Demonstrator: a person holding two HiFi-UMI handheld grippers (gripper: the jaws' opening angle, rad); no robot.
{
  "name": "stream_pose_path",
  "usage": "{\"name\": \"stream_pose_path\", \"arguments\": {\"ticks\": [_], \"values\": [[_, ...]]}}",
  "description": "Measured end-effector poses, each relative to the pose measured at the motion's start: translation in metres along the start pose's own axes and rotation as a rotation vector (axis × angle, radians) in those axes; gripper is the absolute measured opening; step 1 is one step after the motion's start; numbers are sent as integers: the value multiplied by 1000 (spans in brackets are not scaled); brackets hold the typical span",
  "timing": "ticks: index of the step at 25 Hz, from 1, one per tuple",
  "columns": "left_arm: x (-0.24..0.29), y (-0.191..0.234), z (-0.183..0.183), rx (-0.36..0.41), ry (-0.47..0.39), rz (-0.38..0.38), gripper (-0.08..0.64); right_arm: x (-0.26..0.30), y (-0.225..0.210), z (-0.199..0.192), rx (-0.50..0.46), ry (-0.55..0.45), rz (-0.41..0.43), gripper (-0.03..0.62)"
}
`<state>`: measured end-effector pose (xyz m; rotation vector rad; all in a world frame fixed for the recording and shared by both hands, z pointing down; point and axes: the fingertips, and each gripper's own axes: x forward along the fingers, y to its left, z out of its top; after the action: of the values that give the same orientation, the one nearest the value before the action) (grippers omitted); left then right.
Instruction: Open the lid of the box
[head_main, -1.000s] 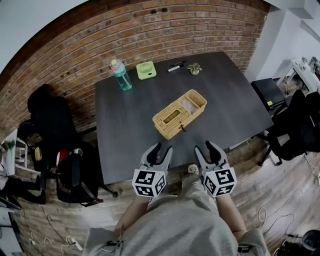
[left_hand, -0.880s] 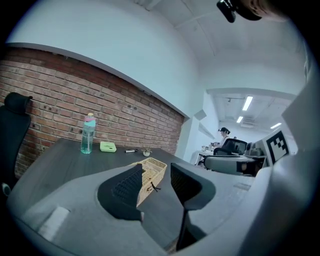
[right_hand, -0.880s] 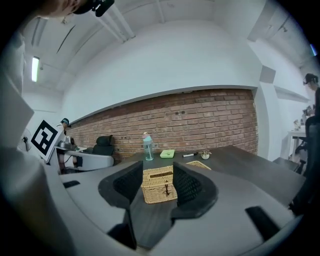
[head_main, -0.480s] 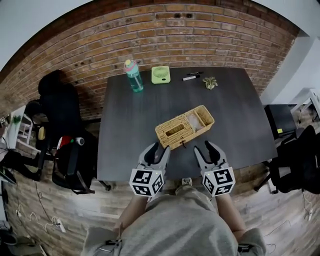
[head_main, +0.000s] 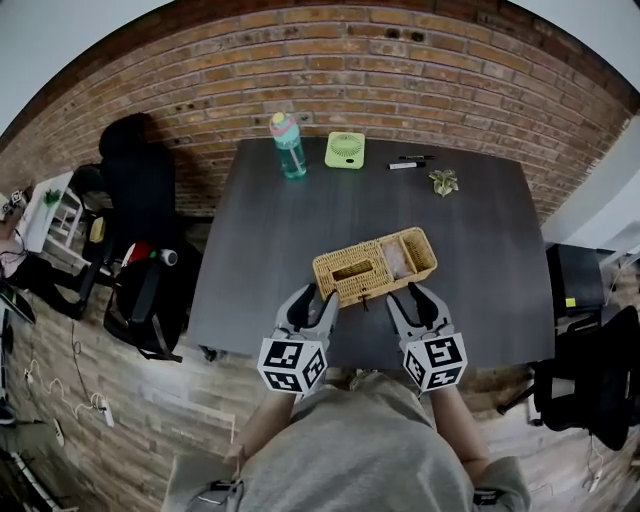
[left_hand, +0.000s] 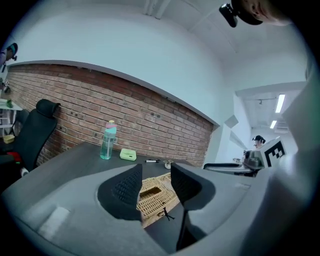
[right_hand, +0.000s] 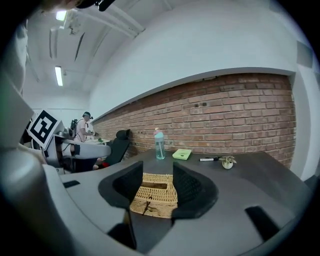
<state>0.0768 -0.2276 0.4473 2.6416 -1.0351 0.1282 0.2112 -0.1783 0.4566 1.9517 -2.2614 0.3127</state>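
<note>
Closer than a second ago, the left gripper (head_main: 320, 297) and right gripper (head_main: 408, 295), both wide open and empty, hover at 6 o'clock of the mid-table wicker box (head_main: 374, 265), lid apparently down: approach step, next reaching its near-side latch loop (right_hand: 145, 206).

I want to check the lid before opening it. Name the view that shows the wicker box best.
The head view: the wicker box is seen whole from above. Both gripper views show only part of it, between their open fingers.
</note>
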Motion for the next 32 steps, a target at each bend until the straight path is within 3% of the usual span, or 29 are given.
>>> {"name": "stream_pose_path", "arguments": {"ticks": [20, 32], "values": [[-1, 25, -22, -80, -33, 265, 175, 50, -25, -60, -139, 144, 213, 189], [-9, 34, -36, -108, -17, 367, 175, 76, -29, -106, -268, 244, 304, 190]]}}
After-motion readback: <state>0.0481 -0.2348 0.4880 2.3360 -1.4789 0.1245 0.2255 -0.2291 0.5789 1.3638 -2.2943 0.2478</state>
